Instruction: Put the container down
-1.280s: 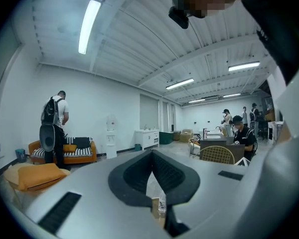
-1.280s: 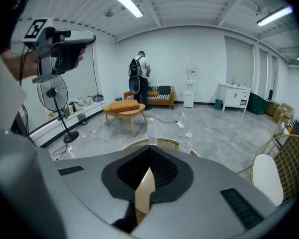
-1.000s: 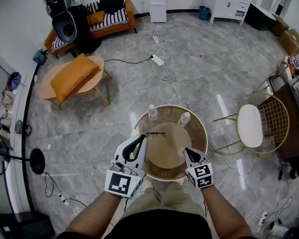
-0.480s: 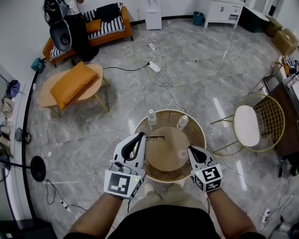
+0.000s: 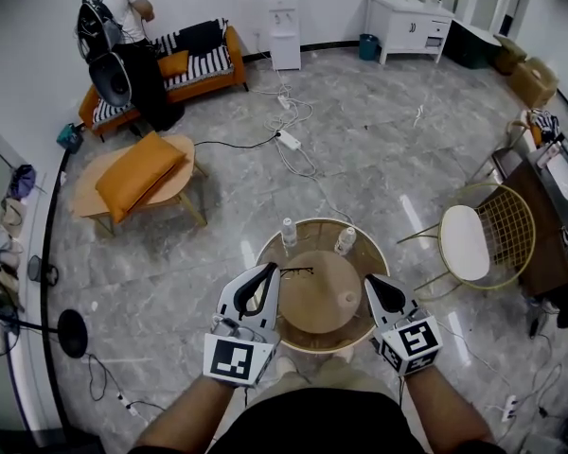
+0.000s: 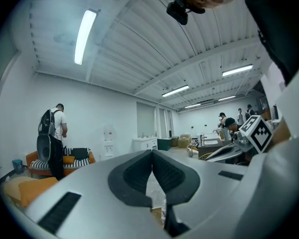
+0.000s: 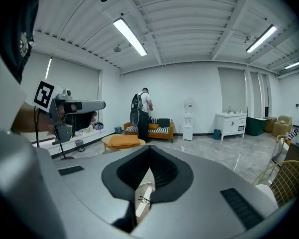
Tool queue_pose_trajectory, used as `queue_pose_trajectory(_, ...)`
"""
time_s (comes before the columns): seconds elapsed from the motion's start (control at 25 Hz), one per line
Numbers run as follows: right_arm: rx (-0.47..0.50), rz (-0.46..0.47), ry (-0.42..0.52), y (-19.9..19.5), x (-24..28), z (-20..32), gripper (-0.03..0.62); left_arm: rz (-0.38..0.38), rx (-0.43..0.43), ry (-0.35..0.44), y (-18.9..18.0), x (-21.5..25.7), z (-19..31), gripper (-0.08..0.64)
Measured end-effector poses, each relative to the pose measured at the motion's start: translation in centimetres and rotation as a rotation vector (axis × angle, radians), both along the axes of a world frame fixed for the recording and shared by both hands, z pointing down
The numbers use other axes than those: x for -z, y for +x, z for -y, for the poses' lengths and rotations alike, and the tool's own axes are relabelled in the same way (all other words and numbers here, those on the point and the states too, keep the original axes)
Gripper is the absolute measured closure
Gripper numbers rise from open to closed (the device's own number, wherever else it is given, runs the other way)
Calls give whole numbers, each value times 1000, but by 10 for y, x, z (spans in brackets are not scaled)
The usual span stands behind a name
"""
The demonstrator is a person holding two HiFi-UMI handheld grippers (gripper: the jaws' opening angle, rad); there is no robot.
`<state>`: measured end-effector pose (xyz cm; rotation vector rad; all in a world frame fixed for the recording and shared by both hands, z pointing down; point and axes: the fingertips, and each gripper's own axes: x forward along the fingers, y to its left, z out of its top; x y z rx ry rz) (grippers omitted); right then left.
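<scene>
**Hidden, cut off, or too small to tell**

In the head view, the bottom edge cut off both forearms (image 5: pixel 180 414). The left gripper (image 5: pixel 267 272) and the right gripper (image 5: pixel 373 284) covered parts of the near rim of the round table (image 5: pixel 314 221). A small white thing (image 5: pixel 348 298) on the table was too small to name. The top edge cut off most of the head of the person (image 5: pixel 123 17) by the sofa (image 5: pixel 204 50). In the left gripper view, the gripper's own grey body hid nearly everything low down, so only a sliver of a bottle (image 6: pixel 164 210) showed under its jaws. In the right gripper view, only a bit of the glasses (image 7: pixel 144 199) showed the same way.
</scene>
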<state>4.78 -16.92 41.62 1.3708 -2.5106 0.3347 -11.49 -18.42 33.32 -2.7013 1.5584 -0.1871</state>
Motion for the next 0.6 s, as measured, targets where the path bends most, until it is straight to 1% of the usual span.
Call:
queue_pose_trajectory(0.08,-1,6,14,0,11,-6,578,0,-18,11,1,4,-6,545)
queue_pose_trajectory(0.2,-8,14,26,1,21,-13,578,24,-36,34,1,10,-13,545)
queue_pose_trajectory(0.6,-53,19,66,-21,49,-25,578,11,-45,44,-26,20,-26,545)
